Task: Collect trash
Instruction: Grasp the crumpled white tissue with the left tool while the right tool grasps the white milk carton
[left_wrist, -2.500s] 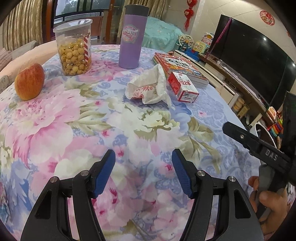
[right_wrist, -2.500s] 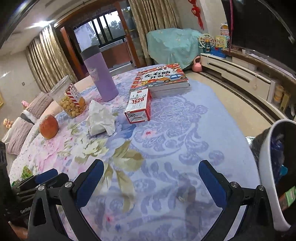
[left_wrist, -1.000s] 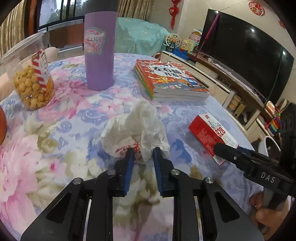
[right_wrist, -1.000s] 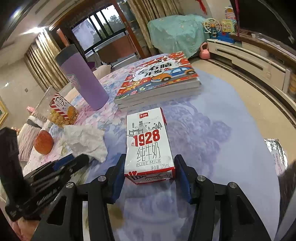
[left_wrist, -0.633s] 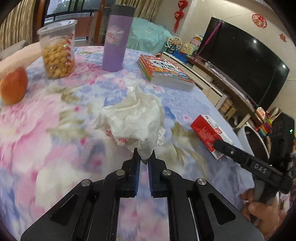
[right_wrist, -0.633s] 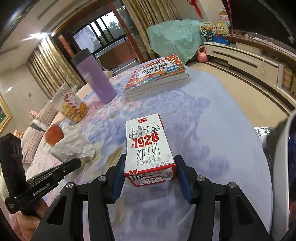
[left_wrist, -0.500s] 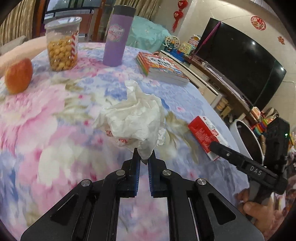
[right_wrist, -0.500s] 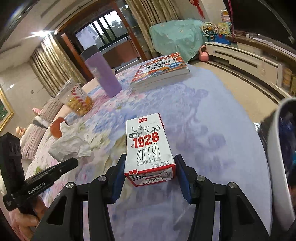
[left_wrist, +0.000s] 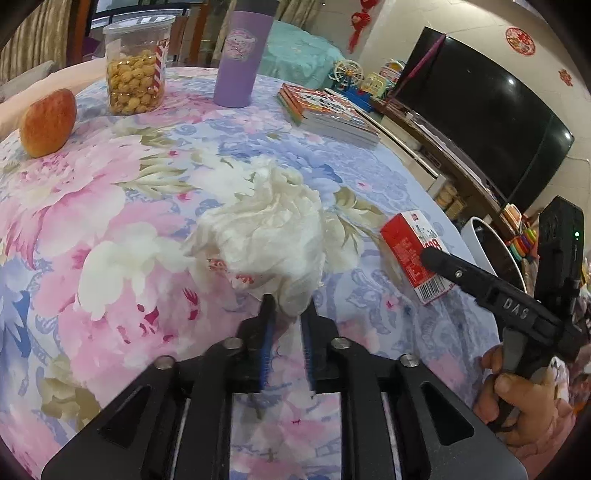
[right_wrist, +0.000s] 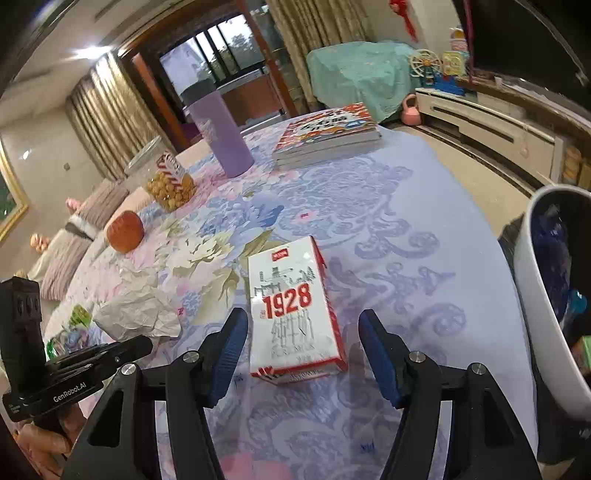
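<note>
Right gripper (right_wrist: 303, 354) fingers have just spread, freeing the milk carton (right_wrist: 293, 314) between them; left gripper (left_wrist: 288, 321) loosens around the crumpled tissue (left_wrist: 266, 240), both short of the bin (right_wrist: 535, 295).

tissue (left_wrist: 266, 236) mid-table (left_wrist: 110, 221) | carton (right_wrist: 295, 314) right of it (bin (right_wrist: 539, 295) past edge) | books (left_wrist: 328, 114) behind

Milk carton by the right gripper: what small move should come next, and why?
Probably close the right gripper on the milk carton. Its jaws have just been opening, and the carton lies flat on the tablecloth between the pads, touched by neither. Nothing can yet be lifted toward the white bin beside the table.
</note>
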